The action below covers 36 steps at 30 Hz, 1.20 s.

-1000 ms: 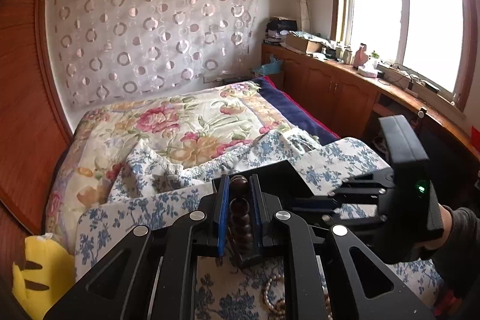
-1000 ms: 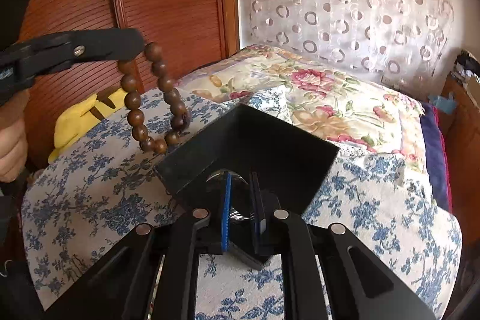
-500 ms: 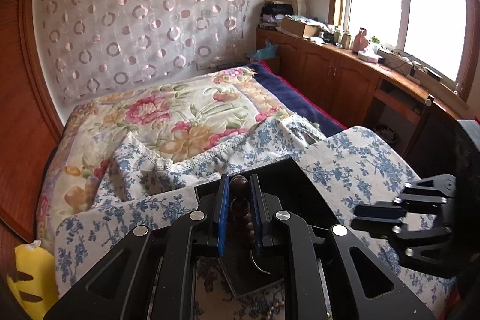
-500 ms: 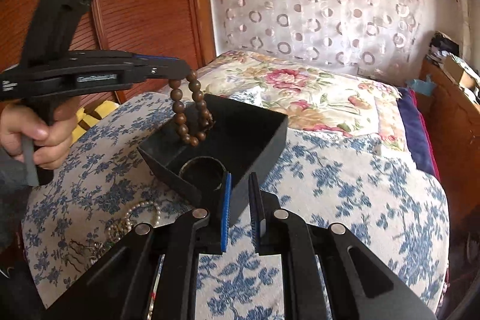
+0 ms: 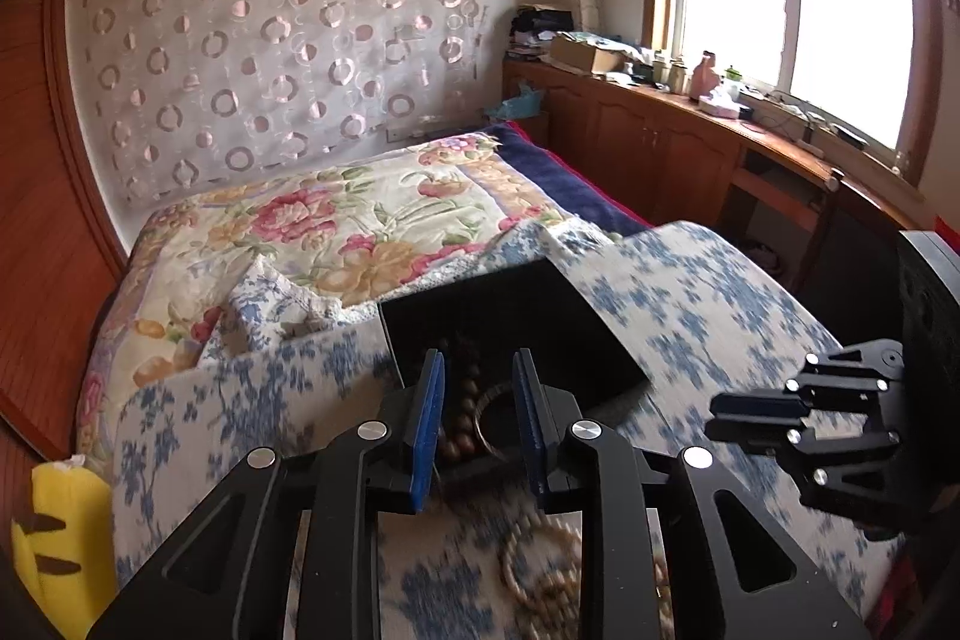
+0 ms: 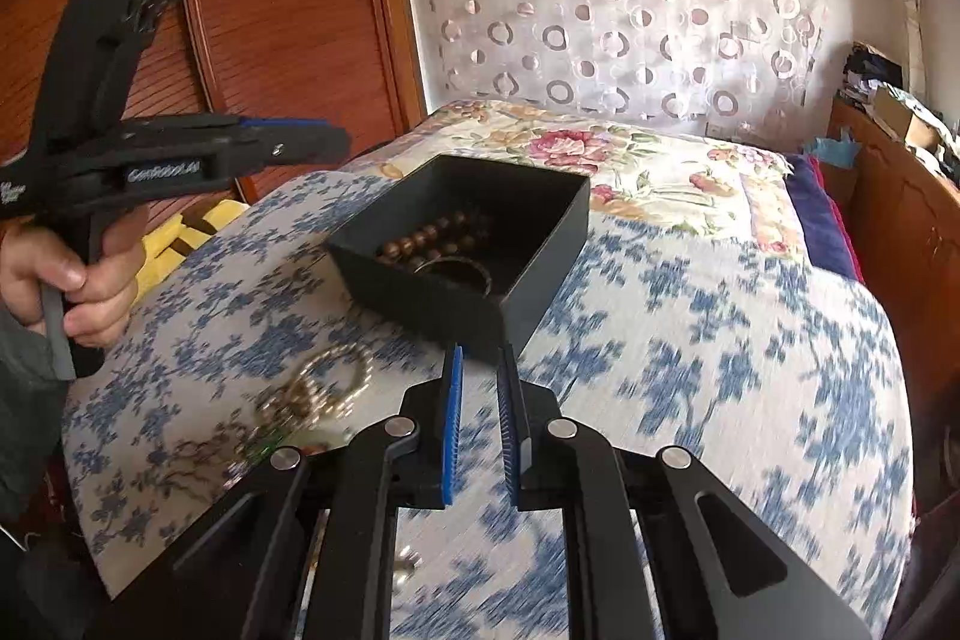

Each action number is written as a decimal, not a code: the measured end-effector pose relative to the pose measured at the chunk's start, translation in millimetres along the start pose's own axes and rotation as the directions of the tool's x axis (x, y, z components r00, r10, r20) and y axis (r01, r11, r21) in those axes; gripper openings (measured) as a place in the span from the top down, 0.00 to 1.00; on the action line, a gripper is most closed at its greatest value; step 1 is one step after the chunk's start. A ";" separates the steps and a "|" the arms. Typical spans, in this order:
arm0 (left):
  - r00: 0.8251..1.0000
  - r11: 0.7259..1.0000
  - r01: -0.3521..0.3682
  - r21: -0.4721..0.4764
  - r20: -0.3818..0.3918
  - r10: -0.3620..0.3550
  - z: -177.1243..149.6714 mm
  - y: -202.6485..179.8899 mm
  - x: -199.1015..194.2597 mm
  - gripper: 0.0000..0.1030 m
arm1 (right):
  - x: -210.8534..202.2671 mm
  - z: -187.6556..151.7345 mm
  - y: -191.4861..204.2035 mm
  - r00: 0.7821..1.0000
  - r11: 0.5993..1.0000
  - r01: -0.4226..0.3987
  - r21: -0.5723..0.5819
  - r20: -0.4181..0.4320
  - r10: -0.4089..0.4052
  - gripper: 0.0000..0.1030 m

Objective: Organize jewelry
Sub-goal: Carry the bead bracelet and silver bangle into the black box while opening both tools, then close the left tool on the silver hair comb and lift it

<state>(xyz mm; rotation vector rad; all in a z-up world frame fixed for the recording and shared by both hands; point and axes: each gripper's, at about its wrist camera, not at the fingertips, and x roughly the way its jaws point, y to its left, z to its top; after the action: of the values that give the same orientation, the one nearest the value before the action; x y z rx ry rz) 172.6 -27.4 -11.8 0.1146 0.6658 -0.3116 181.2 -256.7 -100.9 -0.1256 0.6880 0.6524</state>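
A black open box [image 6: 528, 268] stands on the blue-flowered cloth [image 6: 690, 370]. The brown wooden bead bracelet [image 6: 420, 238] lies inside it beside a dark bangle [image 6: 456, 271]; both show in the left wrist view, bracelet [image 5: 462, 424] and box [image 5: 540, 328]. My left gripper [image 5: 477, 388] is open and empty above the box's near side; it shows in the right wrist view [image 6: 336, 145]. My right gripper [image 6: 478, 370] has its jaws slightly apart and empty, just short of the box; it shows at the right in the left wrist view [image 5: 720, 418]. A pearl bracelet [image 6: 330, 382] lies on the cloth.
More loose jewelry lies left of the pearls [image 6: 198, 460]. A flowered quilt [image 5: 360, 232] covers the bed behind. A yellow cushion [image 5: 54, 532] sits at the left edge. A wooden wardrobe [image 6: 270, 10] stands left and a wooden counter [image 5: 690, 142] right.
My left gripper opened and let the wooden bead bracelet drop into the box. My right gripper let go of the box and drew back toward me.
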 end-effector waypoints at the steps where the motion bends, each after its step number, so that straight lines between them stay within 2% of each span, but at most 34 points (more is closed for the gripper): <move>1: 1.000 1.000 0.003 0.001 0.000 -0.003 -4.3 -1.7 -4.0 0.78 | -1.9 -1.7 1.9 1.000 1.000 0.002 0.000 0.001 -0.002 0.86; 5: 1.000 1.000 0.018 0.007 0.003 -0.018 -25.7 -10.2 -23.6 0.77 | -12.9 -15.6 14.2 1.000 1.000 0.016 0.000 0.001 -0.016 0.86; 7: 1.000 1.000 0.024 0.006 0.004 -0.024 -35.1 -14.0 -31.8 0.70 | -19.7 -25.3 21.0 1.000 1.000 0.031 -0.001 0.003 -0.031 0.86; 12: 0.999 0.999 0.041 0.010 -0.006 -0.041 -62.8 -24.4 -48.2 0.65 | -32.7 -49.9 32.4 0.999 0.999 0.041 0.014 -0.012 -0.041 0.86; 14: 0.999 0.999 0.041 0.008 -0.011 -0.041 -71.6 -28.6 -50.7 0.59 | -38.2 -59.1 34.6 0.999 0.999 0.045 0.019 -0.017 -0.045 0.86; 19: 0.999 0.999 0.022 0.024 -0.044 -0.021 -95.6 -37.6 -50.3 0.52 | -47.1 -76.9 34.1 0.998 0.998 0.057 0.040 -0.024 -0.056 0.85; 24: 0.995 1.000 0.029 0.007 -0.101 -0.028 -115.3 -42.9 -39.8 0.52 | -48.9 -86.7 30.0 0.997 0.996 0.064 0.065 -0.037 -0.061 0.83; 26: 0.992 0.999 0.032 0.002 -0.119 -0.031 -120.4 -45.3 -35.8 0.51 | -50.2 -89.1 31.4 0.997 0.996 0.068 0.065 -0.038 -0.066 0.77; 28: 0.991 0.999 0.038 0.000 -0.131 -0.038 -124.3 -47.9 -33.1 0.40 | -50.1 -91.9 32.3 0.997 0.995 0.066 0.069 -0.038 -0.064 0.72; 34: 0.986 0.999 0.053 0.008 -0.159 -0.051 -128.1 -57.6 -27.1 0.39 | -49.2 -98.6 32.6 0.998 0.995 0.062 0.072 -0.035 -0.059 0.71; 36: 0.984 0.998 0.052 0.019 -0.169 -0.048 -129.4 -61.6 -23.9 0.33 | -49.7 -98.7 32.2 0.998 0.996 0.059 0.073 -0.031 -0.057 0.71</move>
<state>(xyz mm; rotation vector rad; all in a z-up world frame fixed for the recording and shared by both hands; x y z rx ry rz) 59.0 -53.5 -98.4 0.1477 0.8342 -0.3611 78.8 -287.9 -142.9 -0.0864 0.7331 0.5697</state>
